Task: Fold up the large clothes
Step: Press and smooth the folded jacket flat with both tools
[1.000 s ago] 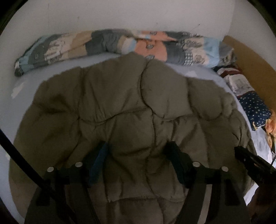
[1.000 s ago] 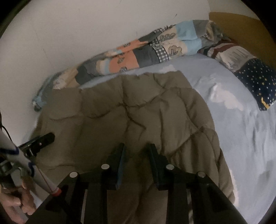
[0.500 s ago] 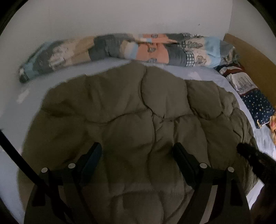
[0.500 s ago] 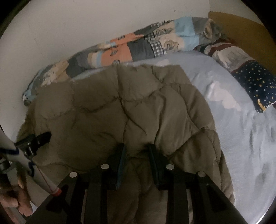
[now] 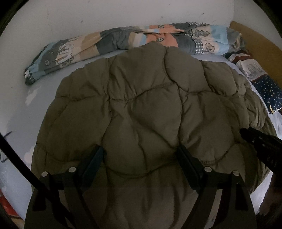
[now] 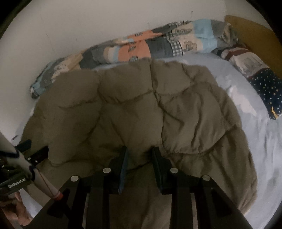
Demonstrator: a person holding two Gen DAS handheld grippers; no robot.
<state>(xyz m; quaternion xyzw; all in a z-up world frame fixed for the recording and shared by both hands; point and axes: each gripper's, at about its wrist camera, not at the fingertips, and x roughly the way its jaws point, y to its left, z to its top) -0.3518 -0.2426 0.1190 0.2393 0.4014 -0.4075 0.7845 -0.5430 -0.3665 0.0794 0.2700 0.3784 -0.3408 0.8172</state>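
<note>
Left wrist view: olive quilted jacket [image 5: 141,114] spread over a pale blue bed sheet [image 5: 21,114], filling the frame from centre to 6 o'clock. Left tongs [image 5: 141,160] stand wide apart, one finger at 7 o'clock, the other at 5 o'clock, with a puffed fold of the jacket bulging between them — jaws have just been opening, and the pads do not press the fabric. A patchwork blanket [image 5: 123,40] lies rolled along the white wall [image 5: 105,15] at 12 o'clock, just behind the jacket's far edge. Star-print navy pillow [image 5: 269,93] at 3 o'clock, beside a yellow-brown headboard [image 5: 260,45] at 2 o'clock. Tip of the other tool enters at 4 o'clock. Right wrist view: right tongs [image 6: 139,158] stand narrow, clamped on a bunched ridge of the jacket near its front edge at 6 o'clock — fabric pinched between the dark fingers [image 6: 159,163]. Jacket covers centre and left; bare sheet shows from 3 to 5 o'clock. Left tool and a person's hand [image 6: 19,209] sit at 8 o'clock.
</note>
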